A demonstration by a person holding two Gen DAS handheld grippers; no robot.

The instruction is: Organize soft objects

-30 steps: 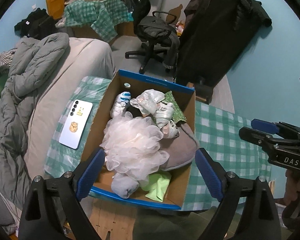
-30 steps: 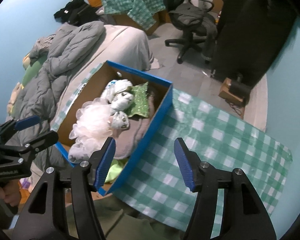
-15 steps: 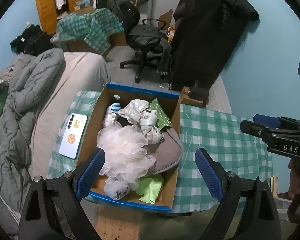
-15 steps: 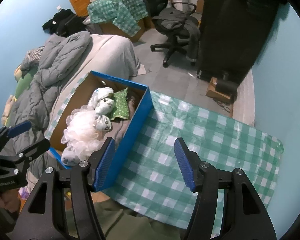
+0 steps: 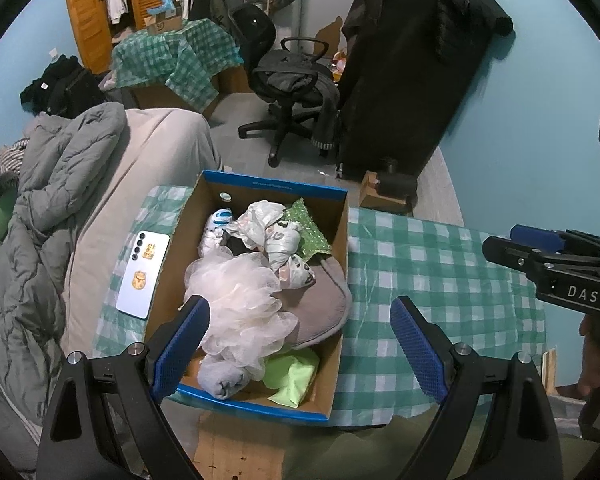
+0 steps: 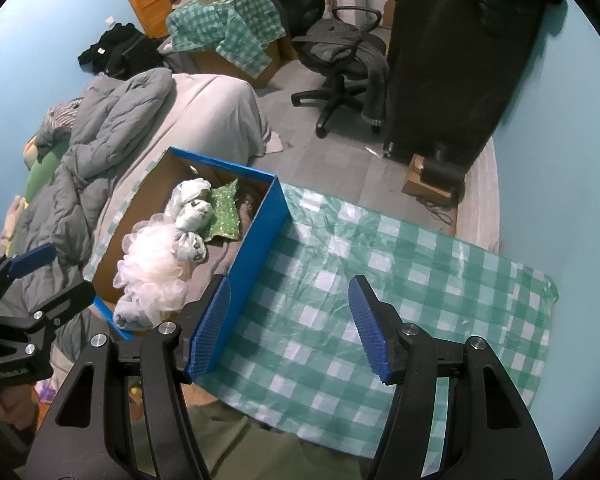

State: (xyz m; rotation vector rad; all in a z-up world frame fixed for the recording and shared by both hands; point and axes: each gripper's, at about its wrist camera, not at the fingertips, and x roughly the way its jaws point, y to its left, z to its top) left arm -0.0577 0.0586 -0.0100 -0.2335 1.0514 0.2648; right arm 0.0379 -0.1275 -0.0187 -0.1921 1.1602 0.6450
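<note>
Below the left gripper's (image 5: 300, 344) spread jaws sits the box (image 5: 342, 216) of soft things

Blue-rimmed brown cardboard box (image 5: 256, 404); pale pink mesh pouf (image 5: 240, 300); lime green cloth (image 5: 292, 376); sparkly green fabric (image 5: 306, 228); grey-taupe cushion (image 5: 320, 304); green-white checked tablecloth (image 6: 340, 300); light blue phone (image 5: 143, 274); blue gripper pads (image 5: 418, 354).

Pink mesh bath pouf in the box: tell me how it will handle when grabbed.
The pouf looks airy, so probably very light. Its ruffled mesh would likely squash between the fingers rather than resist. Loose folds may snag on the rolled socks beside it.
</note>
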